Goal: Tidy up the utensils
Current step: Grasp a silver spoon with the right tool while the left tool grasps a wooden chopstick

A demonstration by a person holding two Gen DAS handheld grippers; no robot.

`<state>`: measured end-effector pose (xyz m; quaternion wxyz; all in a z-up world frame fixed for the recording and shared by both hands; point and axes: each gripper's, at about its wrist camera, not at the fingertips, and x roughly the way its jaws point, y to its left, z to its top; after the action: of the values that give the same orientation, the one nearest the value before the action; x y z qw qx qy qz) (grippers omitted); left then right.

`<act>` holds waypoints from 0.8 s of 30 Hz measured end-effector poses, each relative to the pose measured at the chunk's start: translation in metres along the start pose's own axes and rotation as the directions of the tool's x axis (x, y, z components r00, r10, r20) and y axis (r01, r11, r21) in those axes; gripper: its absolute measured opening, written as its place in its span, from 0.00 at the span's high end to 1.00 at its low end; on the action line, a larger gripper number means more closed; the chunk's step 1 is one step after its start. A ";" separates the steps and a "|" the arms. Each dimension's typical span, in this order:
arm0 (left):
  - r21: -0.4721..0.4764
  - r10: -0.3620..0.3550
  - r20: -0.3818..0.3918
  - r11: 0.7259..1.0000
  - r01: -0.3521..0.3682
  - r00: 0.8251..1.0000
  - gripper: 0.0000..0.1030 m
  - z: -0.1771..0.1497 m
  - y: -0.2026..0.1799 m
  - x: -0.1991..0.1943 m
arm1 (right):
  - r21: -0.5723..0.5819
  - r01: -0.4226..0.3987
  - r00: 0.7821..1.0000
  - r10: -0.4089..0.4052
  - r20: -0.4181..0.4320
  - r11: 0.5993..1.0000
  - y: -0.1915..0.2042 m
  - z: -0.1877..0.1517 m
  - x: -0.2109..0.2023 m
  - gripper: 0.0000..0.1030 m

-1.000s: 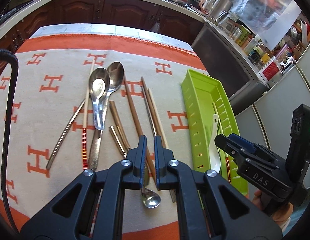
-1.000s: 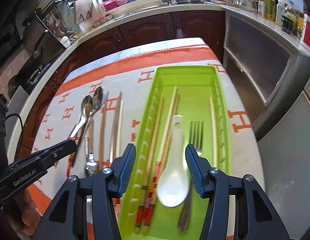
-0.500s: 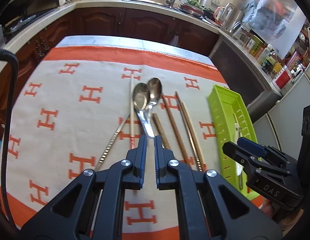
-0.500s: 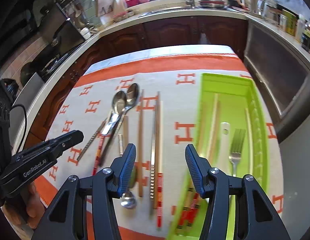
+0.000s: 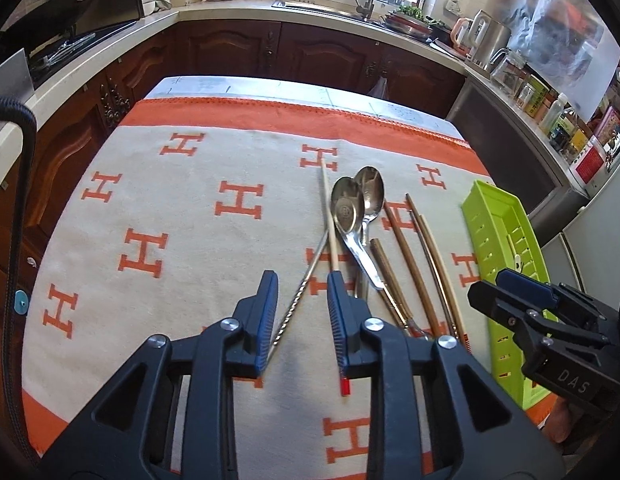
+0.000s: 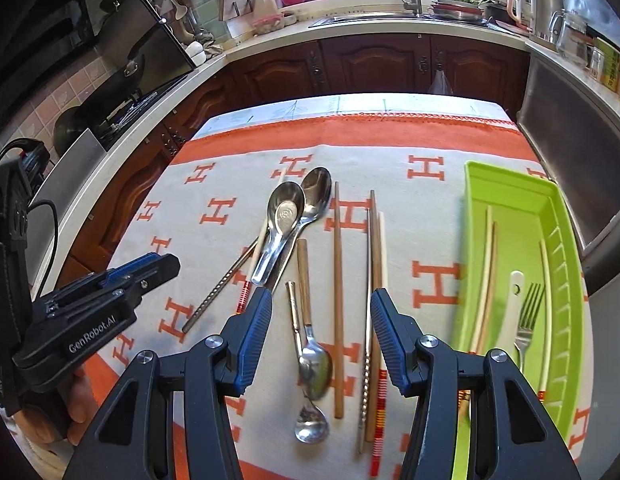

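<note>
Loose utensils lie on the orange-and-cream cloth [image 5: 182, 240]: two large steel spoons [image 5: 351, 208] overlapping, a twisted metal chopstick [image 5: 306, 284], a pale chopstick [image 5: 329, 232] with a red-striped end, brown wooden chopsticks [image 6: 337, 280] and two small spoons [image 6: 315, 364]. My left gripper [image 5: 302, 280] hovers over the metal chopstick, jaws opening, gripping nothing. My right gripper [image 6: 321, 296] is open above the small spoons and wooden chopsticks, holding nothing. The green tray [image 6: 509, 184] at the right holds a white spoon [image 6: 511, 312], a fork [image 6: 527, 320] and pale chopsticks [image 6: 487, 272].
Dark wooden cabinets and a pale counter [image 6: 349, 28] with a sink wrap around the table's far side. A stove [image 6: 122, 108] is at the left. A black cable [image 5: 18, 200] hangs at the left edge. A steel appliance [image 6: 569, 140] stands beyond the tray.
Both grippers have shifted left, away from the tray. The right one was over the tray and now hangs over the loose utensils. The left jaws, shut before, have parted.
</note>
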<state>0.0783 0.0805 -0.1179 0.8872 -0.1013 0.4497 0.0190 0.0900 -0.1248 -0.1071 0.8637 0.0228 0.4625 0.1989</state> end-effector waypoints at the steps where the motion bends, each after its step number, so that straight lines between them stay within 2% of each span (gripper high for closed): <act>1: -0.001 0.001 -0.005 1.000 -0.001 1.000 0.78 0.000 0.003 0.003 | -0.003 -0.003 1.000 0.003 0.002 1.000 0.002 0.001 0.002 0.49; 8: 0.022 -0.010 -0.068 1.000 0.012 0.998 0.78 -0.005 0.012 0.031 | 0.010 -0.050 0.999 0.050 -0.016 0.999 0.011 0.004 0.027 0.50; 12: 0.032 -0.020 -0.105 0.999 0.023 0.994 0.78 -0.007 0.016 0.052 | 0.040 -0.087 0.995 0.089 -0.039 0.995 0.012 0.008 0.048 0.59; 16: 0.049 -0.009 -0.120 0.999 0.015 0.993 0.78 -0.004 0.015 0.071 | 0.098 -0.137 0.987 0.144 -0.069 0.986 0.011 0.017 0.072 0.65; 19: 0.077 0.000 -0.116 0.997 0.009 0.993 0.78 -0.001 0.012 0.080 | 0.153 -0.187 0.974 0.204 -0.100 0.970 0.009 0.024 0.094 0.68; 21: 0.090 0.006 -0.107 0.996 0.003 0.994 0.78 0.001 0.010 0.081 | 0.202 -0.236 0.957 0.263 -0.123 0.951 0.008 0.027 0.109 0.74; 24: 0.096 0.004 -0.100 0.995 0.006 0.995 0.78 0.004 0.008 0.085 | 0.269 -0.276 0.937 0.321 -0.139 0.923 0.005 0.030 0.127 0.75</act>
<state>0.1304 0.0846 -0.1850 0.8675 -0.0597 0.4939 -0.0081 0.1753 -0.0698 -0.1894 0.7684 0.1815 0.5506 0.2711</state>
